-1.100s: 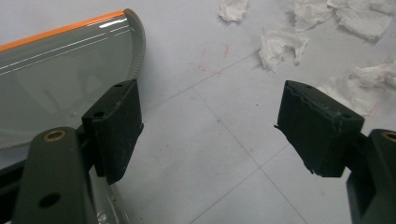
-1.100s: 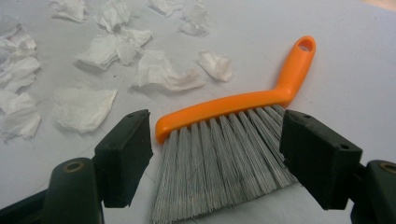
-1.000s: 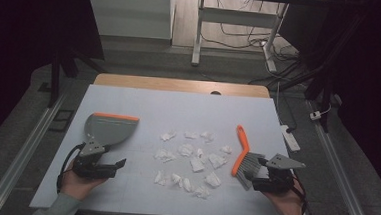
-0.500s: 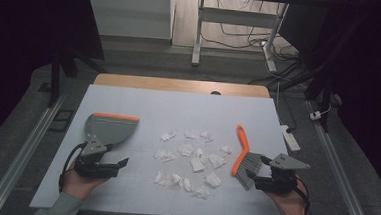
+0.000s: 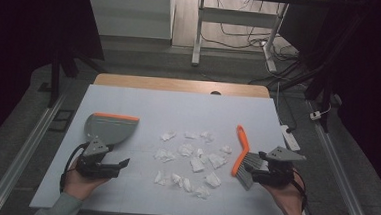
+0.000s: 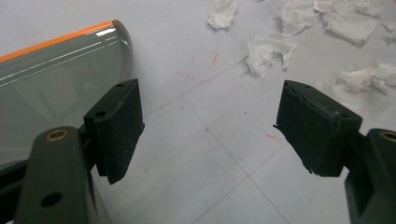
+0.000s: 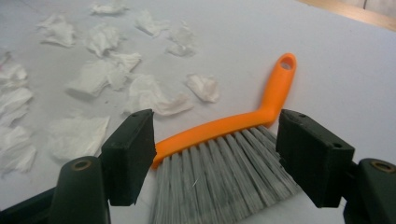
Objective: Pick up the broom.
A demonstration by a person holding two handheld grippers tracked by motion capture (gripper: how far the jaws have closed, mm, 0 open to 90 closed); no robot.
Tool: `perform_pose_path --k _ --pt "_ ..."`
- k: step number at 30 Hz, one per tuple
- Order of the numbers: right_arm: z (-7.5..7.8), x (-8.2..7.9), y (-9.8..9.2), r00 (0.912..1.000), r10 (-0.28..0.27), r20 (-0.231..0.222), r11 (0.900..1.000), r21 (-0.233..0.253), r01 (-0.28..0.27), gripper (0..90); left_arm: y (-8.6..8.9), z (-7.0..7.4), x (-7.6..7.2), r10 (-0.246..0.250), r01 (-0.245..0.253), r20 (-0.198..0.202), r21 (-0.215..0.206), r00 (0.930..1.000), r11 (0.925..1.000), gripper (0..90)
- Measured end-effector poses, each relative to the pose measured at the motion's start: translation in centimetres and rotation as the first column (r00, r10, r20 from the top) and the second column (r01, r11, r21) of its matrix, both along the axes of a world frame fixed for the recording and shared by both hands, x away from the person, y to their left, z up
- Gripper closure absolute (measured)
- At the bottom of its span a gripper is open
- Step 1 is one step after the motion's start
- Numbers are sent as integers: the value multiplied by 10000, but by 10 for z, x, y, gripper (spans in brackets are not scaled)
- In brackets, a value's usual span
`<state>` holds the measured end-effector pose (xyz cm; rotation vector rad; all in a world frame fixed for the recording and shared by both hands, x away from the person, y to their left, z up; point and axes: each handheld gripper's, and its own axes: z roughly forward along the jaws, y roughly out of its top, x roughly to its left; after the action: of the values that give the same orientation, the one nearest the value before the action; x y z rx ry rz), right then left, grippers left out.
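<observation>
A grey dustpan [image 5: 109, 127] with an orange edge lies on the left of the white table [image 5: 178, 107]; it also sits left of the jaws in the left gripper view [image 6: 51, 88]. My left gripper [image 5: 123, 162] [image 6: 208, 135] is open just below the dustpan, holding nothing. An orange-handled brush [image 5: 241, 150] with grey bristles lies on the right; its bristles [image 7: 224, 172] lie between the open jaws of my right gripper [image 5: 251, 172] [image 7: 215, 154]. Several crumpled white paper scraps [image 5: 191, 157] [image 7: 102, 79] are scattered in the middle.
A wooden strip [image 5: 180, 85] runs along the table's far edge. Beyond it stand metal frame legs [image 5: 198, 33] and cables on the floor. A white power strip [image 5: 289, 137] lies off the right edge.
</observation>
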<state>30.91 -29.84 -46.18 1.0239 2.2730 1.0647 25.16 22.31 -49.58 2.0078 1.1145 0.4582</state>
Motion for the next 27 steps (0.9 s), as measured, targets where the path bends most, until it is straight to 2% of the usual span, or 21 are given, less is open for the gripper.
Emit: perform_pose_path --k 1,2,4,5,6,8,10,11,13,14,15,16,17,18,20,21,22,25,26,27 --pt "0 0 0 10000 0 0 10000 0 0 283 0 0 -1 14 -15 59 53 10000 10000 235" --pt "4 4 3 9993 -212 -296 9997 -107 209 283 1 1 -1 41 -42 113 73 9999 10000 235" --pt "9 9 8 9978 -372 -554 9989 -320 355 285 2 2 -2 145 -144 124 -46 9998 9999 237" --pt "9 9 8 9978 -372 -554 9989 -320 355 285 3 4 -2 142 -140 184 -78 9997 9999 237" --pt "16 12 14 9968 -343 -718 9974 -649 296 286 3 5 -3 148 -146 257 -74 9996 9999 241" --pt "20 14 17 9967 -347 -737 9965 -789 289 287 4 5 -3 183 -180 265 -113 9995 9998 242" --pt "32 24 24 9925 -528 -1106 9953 -869 433 288 5 4 -3 193 -191 241 -94 9995 9998 245" --pt "32 24 24 9925 -528 -1106 9953 -869 433 288 5 3 -3 205 -203 205 -95 9996 9997 245" --pt "38 41 27 9845 -890 -1511 9915 -1078 731 287 5 2 -2 215 -213 175 -117 9996 9997 246" --pt "38 41 27 9845 -890 -1511 9915 -1078 731 287 5 2 -1 211 -209 146 -125 9997 9997 246" --pt "38 54 28 9733 -1301 -1893 9871 -1170 1092 289 5 2 0 172 -171 125 -110 9998 9998 246" --pt "38 54 28 9733 -1301 -1893 9871 -1170 1092 289 5 1 0 165 -164 121 -92 9998 9998 246" --pt "37 60 29 9655 -1504 -2126 9842 -1243 1260 292 5 1 0 134 -134 128 -59 9998 9999 246" --pt "34 73 31 9469 -1836 -2640 9768 -1569 1457 295 5 1 0 96 -95 123 -62 9999 9999 246" --pt "32 84 34 9277 -2112 -3079 9677 -1994 1541 296 5 1 0 80 -78 139 -145 9999 9999 248" --pt "32 84 34 9277 -2112 -3079 9677 -1994 1541 296 5 1 0 71 -69 155 -187 9999 9998 248" --pt "30 92 37 9102 -2392 -3381 9602 -2218 1699 301 5 1 2 38 -34 154 -241 9999 9997 250" --pt "27 102 39 8862 -2754 -3727 9489 -2528 1886 304 5 1 3 -7 10 133 -256 9999 9997 250" --pt "27 102 39 8862 -2754 -3727 9489 -2528 1886 304 4 1 3 -43 47 131 -261 9999 9996 250" --pt "23 108 40 8720 -2976 -3885 9410 -2732 1994 306 4 1 3 -64 68 127 -267 9999 9996 250"
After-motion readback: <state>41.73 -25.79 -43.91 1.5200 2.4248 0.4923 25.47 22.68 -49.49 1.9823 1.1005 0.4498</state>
